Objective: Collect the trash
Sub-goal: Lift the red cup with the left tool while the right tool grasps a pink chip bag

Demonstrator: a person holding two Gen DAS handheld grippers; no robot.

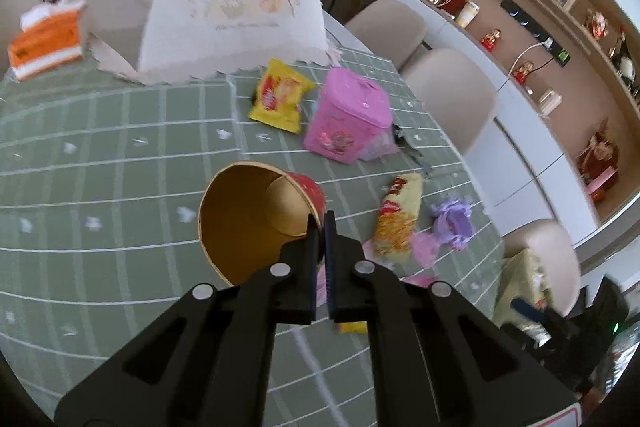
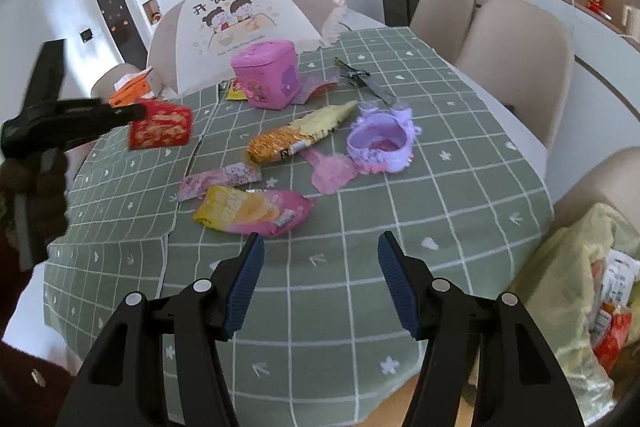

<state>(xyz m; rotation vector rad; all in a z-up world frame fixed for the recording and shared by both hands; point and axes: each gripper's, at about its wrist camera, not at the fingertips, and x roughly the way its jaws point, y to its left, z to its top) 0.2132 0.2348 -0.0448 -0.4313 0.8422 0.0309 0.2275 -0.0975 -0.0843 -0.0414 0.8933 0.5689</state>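
Note:
My left gripper [image 1: 320,221] is shut on the rim of a red paper cup [image 1: 256,219], which hangs tilted above the green checked tablecloth [image 1: 120,187] with its brown inside facing the camera. From the right wrist view the same cup [image 2: 160,125] shows at the left, held by the left gripper [image 2: 138,111]. My right gripper [image 2: 320,247] stands open over the table's near side, nothing between its blue pads. Just beyond it lies a pink-and-yellow snack bag [image 2: 256,211]. Farther on are an orange-yellow wrapper [image 2: 296,137], a purple plastic tray [image 2: 380,143] and a pink box [image 2: 266,75].
A yellowish trash bag [image 2: 580,267] with wrappers in it hangs at the table's right edge. A white folding food cover [image 2: 248,15] and an orange tissue box [image 1: 48,39] stand at the back. Beige chairs [image 2: 516,59] line the right side. A yellow snack bag [image 1: 280,97] lies near the cover.

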